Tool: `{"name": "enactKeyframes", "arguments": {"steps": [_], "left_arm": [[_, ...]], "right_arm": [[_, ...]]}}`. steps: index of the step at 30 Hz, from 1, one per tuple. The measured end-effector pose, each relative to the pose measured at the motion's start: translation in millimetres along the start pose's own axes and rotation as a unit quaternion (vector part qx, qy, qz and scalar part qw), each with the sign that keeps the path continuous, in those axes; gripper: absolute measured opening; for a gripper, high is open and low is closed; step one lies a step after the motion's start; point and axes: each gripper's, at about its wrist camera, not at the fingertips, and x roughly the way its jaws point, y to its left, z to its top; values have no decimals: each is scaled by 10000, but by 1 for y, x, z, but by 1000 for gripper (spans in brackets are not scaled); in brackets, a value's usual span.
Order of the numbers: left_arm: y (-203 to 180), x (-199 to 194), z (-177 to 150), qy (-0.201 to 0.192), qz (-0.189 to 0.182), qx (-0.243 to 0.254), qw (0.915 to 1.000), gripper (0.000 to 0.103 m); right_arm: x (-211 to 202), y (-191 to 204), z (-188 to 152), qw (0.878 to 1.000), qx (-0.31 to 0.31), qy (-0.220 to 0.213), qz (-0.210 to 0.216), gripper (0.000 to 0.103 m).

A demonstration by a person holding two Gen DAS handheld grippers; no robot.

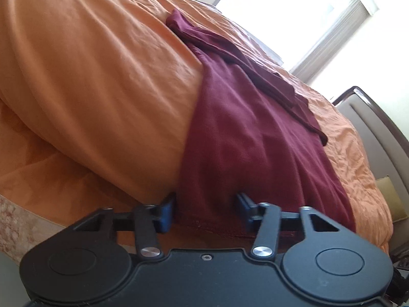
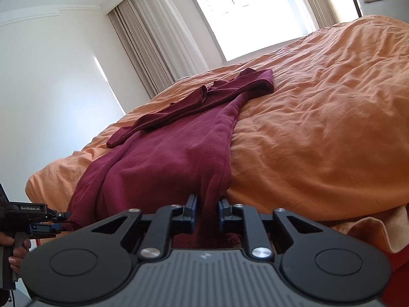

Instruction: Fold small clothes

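Maroon garment (image 1: 237,128) draped over the edge of an orange-covered bed (image 1: 89,76) — both tools at its hem.

The right tool (image 2: 207,213) is pinched narrow on a bunched corner of the hem. The left tool (image 1: 205,211) stands half-wide with hem cloth between its blue pads (image 1: 167,211); whether they press it is hard to tell. A long sleeve lies folded across the garment's back. No containers show — the bed's far end is cut off by glare from the window (image 2: 245,12).

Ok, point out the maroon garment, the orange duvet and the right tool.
maroon garment (image 2: 163,153), right wrist view, middle of its body
orange duvet (image 2: 319,128), right wrist view, bare wrinkled top
right tool (image 2: 207,213), right wrist view, between its fingertips
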Motion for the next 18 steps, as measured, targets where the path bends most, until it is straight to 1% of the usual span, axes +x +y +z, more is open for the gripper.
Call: {"name": "enactKeyframes", "arguments": {"steps": [2,3,5,8,10,12,14,16,18], "left_arm": [[-4,-1,-1,-26,-74,37,10000,30],[-4,-2,-1,-52,-161,42,9998,27],[-4,-5,-1,-87,-194,97,9997,10],[-8,-15,-1,-253,-184,191,9993,6],[-16,-28,1,-489,-182,357,9980,5],[-22,-44,4,-692,-180,490,9962,5],[-25,-58,6,-800,-217,557,9950,5],[-24,-69,7,-885,-172,585,9942,5],[-22,-77,7,-907,-119,486,9946,5]], "right_arm": [[-4,-1,2,10000,-21,-68,41,10],[-7,0,3,9999,-72,-105,32,9],[-15,-1,8,9996,-95,-240,68,8],[-30,1,20,9987,-243,-441,92,7],[-38,2,29,9979,-354,-531,146,7],[-44,0,35,9976,-326,-579,197,7],[-48,-5,40,9976,-211,-615,239,7],[-54,-9,42,9975,-168,-648,215,7],[-60,-12,42,9974,-237,-669,131,7]]}}
